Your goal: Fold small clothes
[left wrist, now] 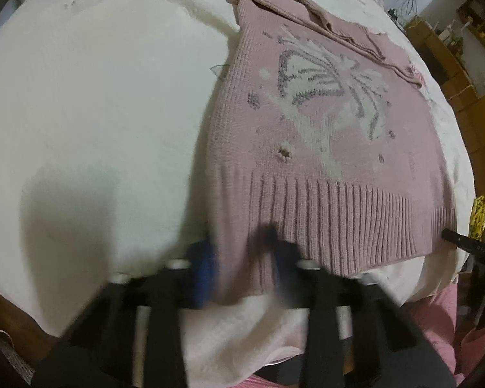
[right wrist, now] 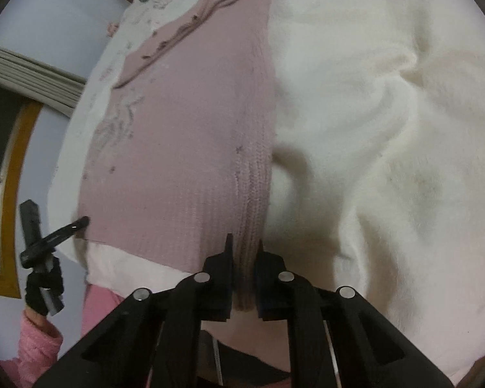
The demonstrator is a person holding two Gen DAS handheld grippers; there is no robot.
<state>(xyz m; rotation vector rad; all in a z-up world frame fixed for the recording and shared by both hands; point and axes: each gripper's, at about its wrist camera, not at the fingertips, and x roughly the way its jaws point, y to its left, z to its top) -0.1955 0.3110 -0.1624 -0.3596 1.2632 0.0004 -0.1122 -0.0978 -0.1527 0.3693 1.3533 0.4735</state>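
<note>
A small pink knit sweater (left wrist: pixel 323 123) with a white butterfly pattern lies flat on a white fluffy blanket (left wrist: pixel 97 113). My left gripper (left wrist: pixel 242 268) is open and blurred, its blue-padded fingers straddling the left corner of the ribbed hem (left wrist: pixel 339 213). In the right wrist view the left gripper (right wrist: pixel 56 213) has its fingers spread, one tip touching that corner. My right gripper (right wrist: pixel 245 255) is shut on the hem at the sweater's (right wrist: pixel 184 129) right edge. One of its fingers (left wrist: pixel 452 238) shows at the hem's right corner.
The blanket (right wrist: pixel 388 145) is rumpled to the right of the sweater. A hand in a pink sleeve (right wrist: pixel 38 339) holds the left gripper. Cardboard boxes and shelves (left wrist: pixel 452 64) stand beyond the bed's far right; a wall with a window frame (right wrist: pixel 13 161) lies to the left.
</note>
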